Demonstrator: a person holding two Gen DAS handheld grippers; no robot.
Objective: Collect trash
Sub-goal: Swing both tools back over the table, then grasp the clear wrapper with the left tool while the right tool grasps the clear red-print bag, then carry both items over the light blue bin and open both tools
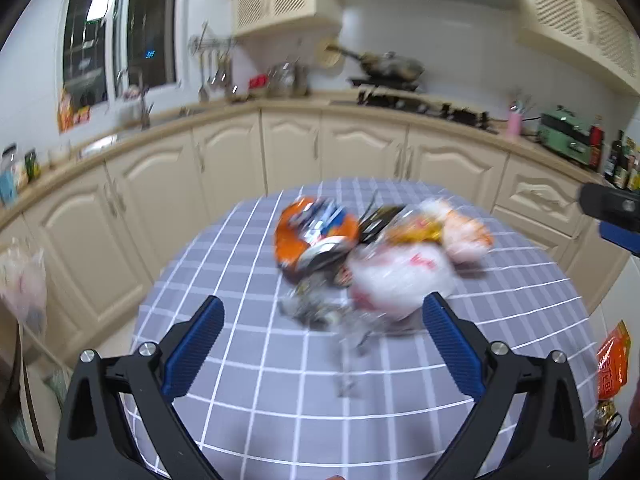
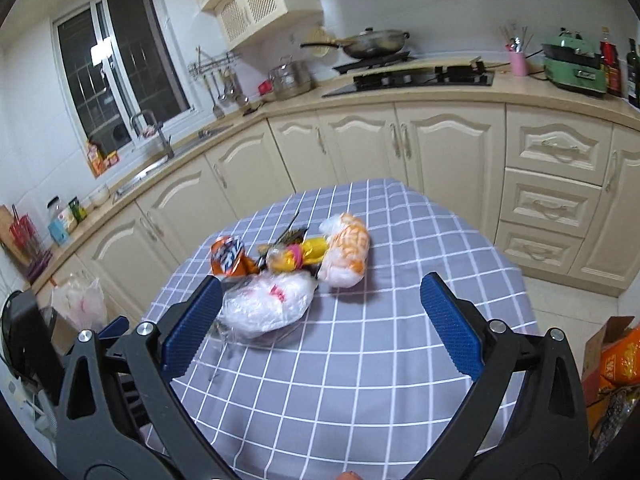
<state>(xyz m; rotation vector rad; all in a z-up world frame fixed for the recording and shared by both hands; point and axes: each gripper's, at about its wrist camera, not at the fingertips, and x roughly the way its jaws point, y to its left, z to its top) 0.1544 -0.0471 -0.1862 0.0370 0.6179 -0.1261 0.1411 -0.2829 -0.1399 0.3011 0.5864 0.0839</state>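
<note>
Crumpled wrapper heap [image 2: 288, 276] on checked tablecloth [image 2: 380, 360]

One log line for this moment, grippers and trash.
left gripper: open, empty | right gripper: open, empty | trash pile: on table, untouched

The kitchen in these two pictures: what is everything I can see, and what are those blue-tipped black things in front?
Grey checked tablecloth: one, white grid lines, covers the table.
Crumpled orange and blue snack wrapper: one, left end of the trash pile.
White crumpled plastic bag: one, red print, nearest edge of the pile.
Yellow wrapper: one, middle of the pile.
Orange and white plastic bag: one, right end of the pile.
Dark lidded wok: one, on the black stove.
Pink utensil cup: one, on the counter.
Green appliance: one, right of the counter.
Left gripper: open, empty, above the table.
Right gripper: open, empty.
</note>
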